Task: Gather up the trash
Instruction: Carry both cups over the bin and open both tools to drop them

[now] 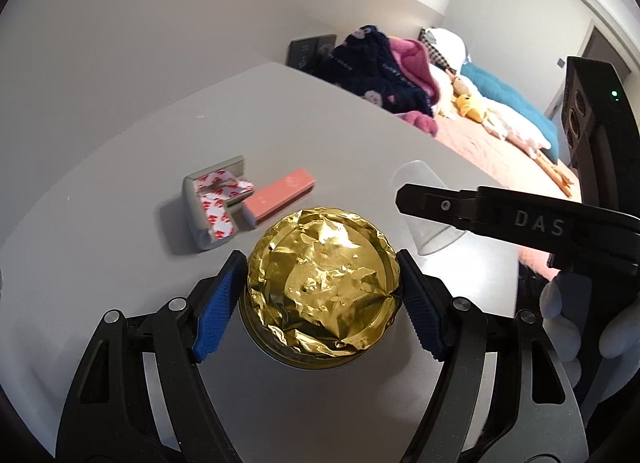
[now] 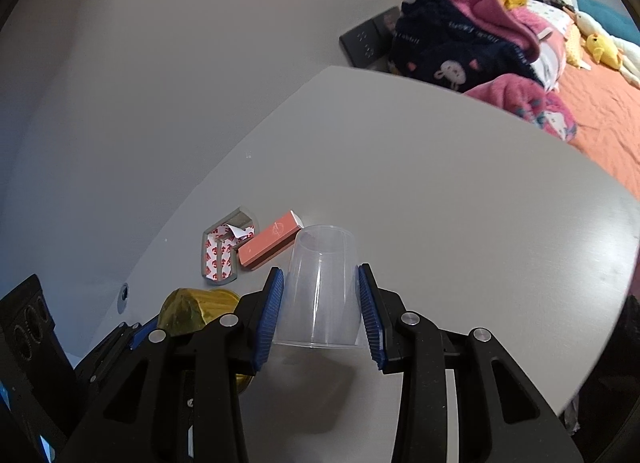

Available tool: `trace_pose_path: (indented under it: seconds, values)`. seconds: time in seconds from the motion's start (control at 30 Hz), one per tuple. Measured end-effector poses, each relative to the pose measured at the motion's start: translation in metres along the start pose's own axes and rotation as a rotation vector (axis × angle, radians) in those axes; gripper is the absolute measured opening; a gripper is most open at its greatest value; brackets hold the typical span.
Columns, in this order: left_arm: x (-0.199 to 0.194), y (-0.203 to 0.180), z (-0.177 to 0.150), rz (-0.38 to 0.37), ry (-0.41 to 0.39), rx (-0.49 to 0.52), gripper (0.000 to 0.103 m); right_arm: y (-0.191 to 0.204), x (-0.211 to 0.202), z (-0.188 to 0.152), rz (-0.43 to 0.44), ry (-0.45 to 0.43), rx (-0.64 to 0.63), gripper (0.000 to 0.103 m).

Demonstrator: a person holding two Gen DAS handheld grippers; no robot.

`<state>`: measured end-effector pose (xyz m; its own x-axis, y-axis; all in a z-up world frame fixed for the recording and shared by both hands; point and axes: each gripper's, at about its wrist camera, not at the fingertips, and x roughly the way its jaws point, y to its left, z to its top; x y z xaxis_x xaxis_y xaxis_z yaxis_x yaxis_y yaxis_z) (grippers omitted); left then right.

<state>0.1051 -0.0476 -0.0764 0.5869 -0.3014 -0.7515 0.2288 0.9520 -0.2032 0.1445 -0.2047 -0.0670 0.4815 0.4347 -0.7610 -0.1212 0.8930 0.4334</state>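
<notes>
**Both grippers loaded**

Left gripper is clamping the gold foil-topped tin, just beside the orange box on the surface. Right gripper is pinching a clear plastic cup, just right of that box.

wrist cams | steep-down, close | share table, pink box

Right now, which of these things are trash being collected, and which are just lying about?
Being collected: gold foil-topped tub in the left gripper; clear plastic cup in the right gripper.

Lying about: orange box, grey piece with peeling tape, bedding.
</notes>
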Motion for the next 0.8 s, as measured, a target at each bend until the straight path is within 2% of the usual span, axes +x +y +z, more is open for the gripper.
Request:
trace_pose_path:
  seconds: [0.8]
  values:
    - [-0.023, -0.103, -0.007, -0.153, -0.032, 0.144, 0.073, -0.058, -0.120, -0.040, -0.045, -0.149, 0.062, 0.040]
